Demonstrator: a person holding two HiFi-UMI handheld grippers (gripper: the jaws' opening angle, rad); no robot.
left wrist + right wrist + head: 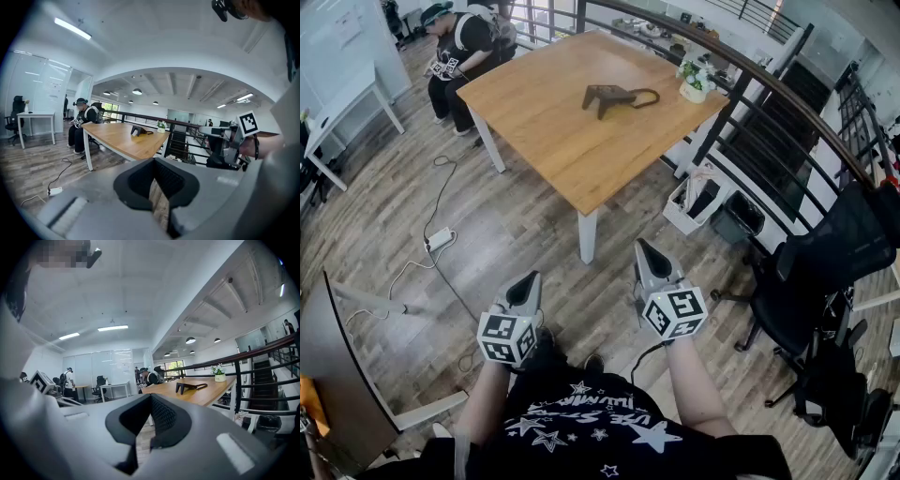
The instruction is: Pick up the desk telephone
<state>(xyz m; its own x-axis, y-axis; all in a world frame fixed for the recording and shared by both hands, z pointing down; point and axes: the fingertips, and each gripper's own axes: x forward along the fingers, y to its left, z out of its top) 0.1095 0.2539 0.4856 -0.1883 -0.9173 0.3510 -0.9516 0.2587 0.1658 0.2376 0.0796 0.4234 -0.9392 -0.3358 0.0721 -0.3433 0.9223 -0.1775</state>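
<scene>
since left gripper (528, 281) and right gripper (647, 249) sit closed, empty, reaching the desk telephone (614, 97) unopened would shove it.

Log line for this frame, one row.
phase: pre-approach | left gripper: shut, empty | right gripper: shut, empty | desk telephone: on wooden table, untouched, well ahead of both grippers

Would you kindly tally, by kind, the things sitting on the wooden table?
Desk telephone: 1
Potted plant: 1
Total: 2
</scene>
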